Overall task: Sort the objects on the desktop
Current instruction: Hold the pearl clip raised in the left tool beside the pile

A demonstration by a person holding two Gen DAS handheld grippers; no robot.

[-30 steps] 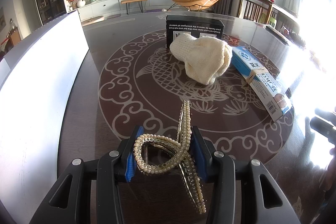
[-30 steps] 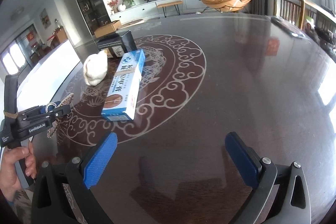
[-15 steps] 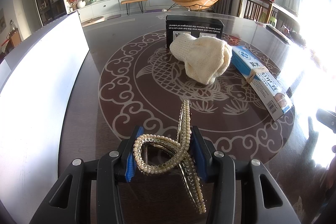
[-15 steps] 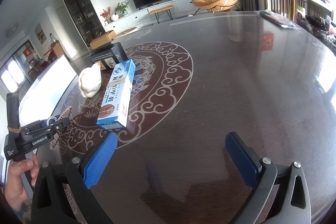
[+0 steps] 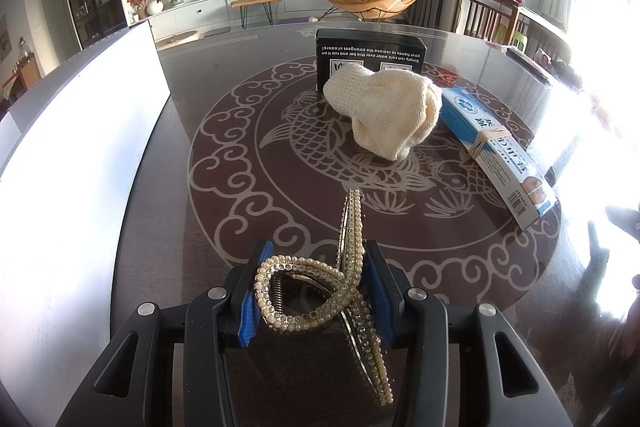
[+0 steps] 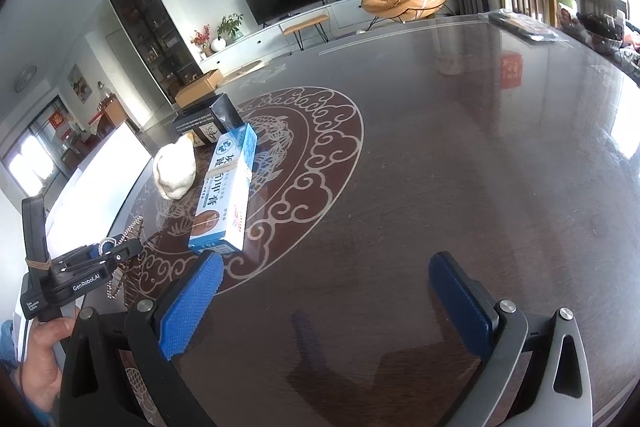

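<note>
My left gripper (image 5: pixel 314 275) is shut on a gold hair clip (image 5: pixel 320 287) set with pearls and rhinestones, its long prongs reaching forward and back past the blue pads. Beyond it on the dark table lie a cream knitted cloth (image 5: pixel 384 111), a black box (image 5: pixel 370 57) and a long blue-and-white box (image 5: pixel 496 151) bound with a rubber band. My right gripper (image 6: pixel 324 291) stands open and empty over bare table, the blue-and-white box (image 6: pixel 226 195) just ahead of its left finger. The left gripper (image 6: pixel 96 263) with the clip shows at the far left, held by a hand (image 6: pixel 44 351).
A white panel (image 5: pixel 80 147) runs along the left side of the table (image 6: pixel 460 147). Flat dark items (image 6: pixel 524 25) and a cluttered pile lie at the far right edge. Chairs and a TV unit stand beyond the table.
The right gripper's view has rolled and shifted slightly, so the boxes sit a bit farther right and lower in its picture. The left gripper and the clip have not moved.
</note>
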